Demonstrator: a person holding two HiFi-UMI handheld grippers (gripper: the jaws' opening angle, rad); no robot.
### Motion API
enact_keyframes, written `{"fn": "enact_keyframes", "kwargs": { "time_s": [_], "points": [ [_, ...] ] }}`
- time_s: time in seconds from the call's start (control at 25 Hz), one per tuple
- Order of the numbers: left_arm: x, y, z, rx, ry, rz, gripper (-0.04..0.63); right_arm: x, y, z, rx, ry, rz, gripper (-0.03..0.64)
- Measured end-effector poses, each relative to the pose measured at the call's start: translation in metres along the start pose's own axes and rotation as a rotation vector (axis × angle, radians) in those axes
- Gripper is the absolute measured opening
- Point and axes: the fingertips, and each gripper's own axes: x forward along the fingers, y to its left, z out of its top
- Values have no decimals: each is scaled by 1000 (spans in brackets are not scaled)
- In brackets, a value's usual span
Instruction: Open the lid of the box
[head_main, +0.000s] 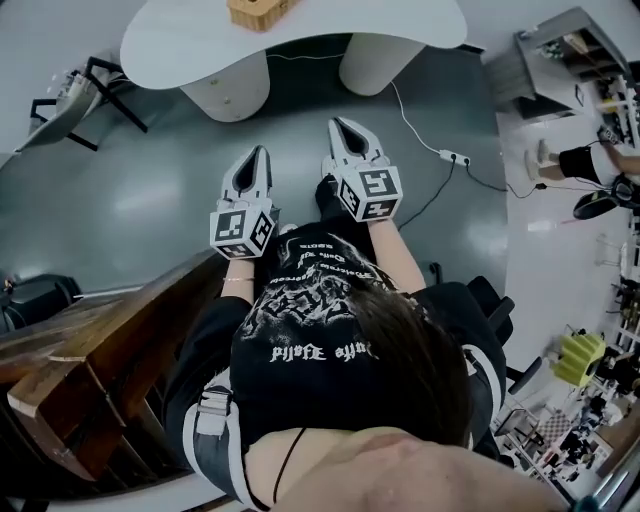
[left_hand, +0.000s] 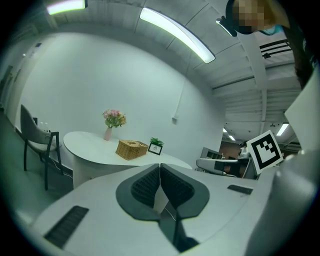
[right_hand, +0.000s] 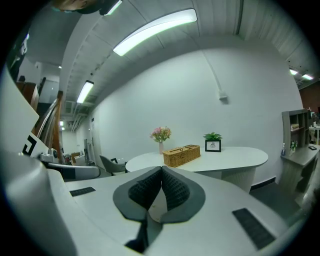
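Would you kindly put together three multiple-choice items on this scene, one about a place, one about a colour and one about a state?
1. Where does the woven wicker box stand?
A. on the grey floor
B. on the white oval table
C. on the dark chair

2. What colour are the flowers in the slim vase?
A. blue
B. black
C. pink

3. How do the jaws of the left gripper and the right gripper stand?
A. both shut, nothing between them
B. both wide open
C. the left shut on the box

Answers:
1. B, both gripper views show the box on the tabletop.
2. C, the blooms show pink.
3. A, in each gripper view the ribbed pads meet with nothing between them.
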Motion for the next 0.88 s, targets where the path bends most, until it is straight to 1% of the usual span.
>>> {"fn": "enact_keyframes", "kwargs": {
  "time_s": [0.08, 0.24, 0.36, 0.48, 0.6, 0.68, 0.76, 0.88],
  "points": [
    [23, 3, 5, -11, -17, 10, 26, 17, -24, 7, 8, -12, -1, 25],
    [74, 3, 20, -59, -48, 3, 26, 47, -73, 19, 18, -9, -1, 25],
    [116, 6, 31, -46, -51, 36, 26, 76, -109, 24, 18, 11, 24, 26],
    [154, 11, 36, -32, -45, 91, 26, 106, -135, 29, 17, 19, 90, 25],
    [185, 19, 42, -8, -48, 158, 26, 138, -154, 39, -12, 19, 147, 25],
    [205, 21, 43, -8, -50, 195, 26, 157, -165, 45, -29, 24, 180, 25],
    [224, 21, 40, -12, -47, 218, 26, 172, -175, 48, -42, 32, 228, 26],
    [249, 19, 40, -10, -45, 243, 26, 190, -185, 54, -89, 48, 295, 25]
  ]
}}
